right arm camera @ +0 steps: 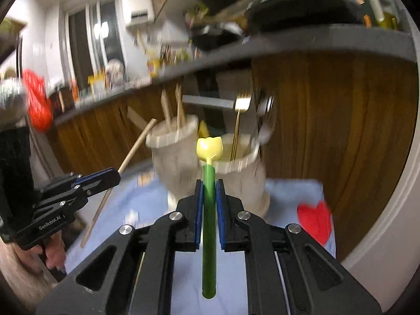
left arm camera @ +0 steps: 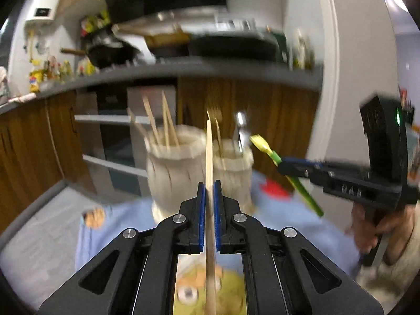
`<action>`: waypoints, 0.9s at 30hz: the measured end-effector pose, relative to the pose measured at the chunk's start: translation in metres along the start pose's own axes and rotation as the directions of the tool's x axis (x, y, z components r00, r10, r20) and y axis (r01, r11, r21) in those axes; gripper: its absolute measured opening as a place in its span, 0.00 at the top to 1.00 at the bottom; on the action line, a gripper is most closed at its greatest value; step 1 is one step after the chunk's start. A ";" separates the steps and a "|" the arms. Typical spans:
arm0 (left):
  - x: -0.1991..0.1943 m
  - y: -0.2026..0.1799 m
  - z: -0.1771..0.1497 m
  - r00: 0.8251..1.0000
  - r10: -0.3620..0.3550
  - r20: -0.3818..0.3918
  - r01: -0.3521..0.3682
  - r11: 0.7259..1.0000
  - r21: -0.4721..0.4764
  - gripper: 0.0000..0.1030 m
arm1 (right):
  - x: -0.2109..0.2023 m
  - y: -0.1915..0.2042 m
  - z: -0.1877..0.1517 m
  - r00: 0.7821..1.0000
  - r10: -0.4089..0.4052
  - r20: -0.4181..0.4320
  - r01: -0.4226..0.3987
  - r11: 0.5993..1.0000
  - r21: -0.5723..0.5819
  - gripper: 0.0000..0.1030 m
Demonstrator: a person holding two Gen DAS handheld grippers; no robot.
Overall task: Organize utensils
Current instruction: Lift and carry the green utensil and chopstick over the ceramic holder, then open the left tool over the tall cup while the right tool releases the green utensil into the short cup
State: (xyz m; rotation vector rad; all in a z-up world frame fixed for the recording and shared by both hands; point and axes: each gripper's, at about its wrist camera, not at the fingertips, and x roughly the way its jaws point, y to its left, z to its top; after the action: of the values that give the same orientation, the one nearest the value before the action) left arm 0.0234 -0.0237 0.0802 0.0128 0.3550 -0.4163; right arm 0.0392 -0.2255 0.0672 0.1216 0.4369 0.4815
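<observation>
Motion blur smears the counter clutter (left arm camera: 168, 44) and both holders' contents (right arm camera: 244, 115).

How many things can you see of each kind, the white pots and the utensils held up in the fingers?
white pots: 2
wooden chopstick, held: 1
green-handled utensil with a yellow tip, held: 1
Total: 4

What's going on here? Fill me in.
A person is sorting utensils with two handheld grippers. The left gripper is shut on a wooden chopstick, and the right gripper is shut on a green-handled utensil. Both are held above the blue cloth, in front of two pale holders already containing chopsticks and cutlery.
</observation>
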 end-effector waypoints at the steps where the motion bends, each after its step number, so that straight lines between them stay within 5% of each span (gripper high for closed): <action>1: 0.002 0.003 0.008 0.999 -0.008 0.032 0.008 1.000 -0.020 0.93 | 0.000 -0.002 0.008 0.999 0.006 0.042 -0.007 1.000 0.016 0.91; 6: 0.037 0.028 0.062 0.982 -0.032 0.189 0.062 0.985 -0.158 0.93 | 0.016 -0.009 0.045 0.991 0.002 0.135 -0.010 0.998 0.062 0.91; 11: 0.071 0.029 0.088 0.971 0.015 0.238 0.023 0.988 -0.155 0.93 | 0.039 -0.021 0.069 0.974 0.036 0.225 -0.062 0.992 0.109 0.91; 21: 0.106 0.024 0.082 0.939 0.144 0.313 -0.132 0.989 -0.060 0.93 | 0.079 -0.016 0.061 0.964 0.012 0.265 -0.024 0.999 0.040 0.91; 27: 0.111 0.018 0.073 0.940 0.136 0.313 -0.139 0.990 -0.013 0.93 | 0.095 -0.014 0.050 0.967 -0.015 0.256 0.016 1.000 -0.003 0.91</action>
State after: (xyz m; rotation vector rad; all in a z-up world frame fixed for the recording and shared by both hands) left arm 0.1497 -0.0571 0.1098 -0.0195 0.0379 -0.2752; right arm 0.1424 -0.1937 0.0739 0.1735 0.1831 0.4441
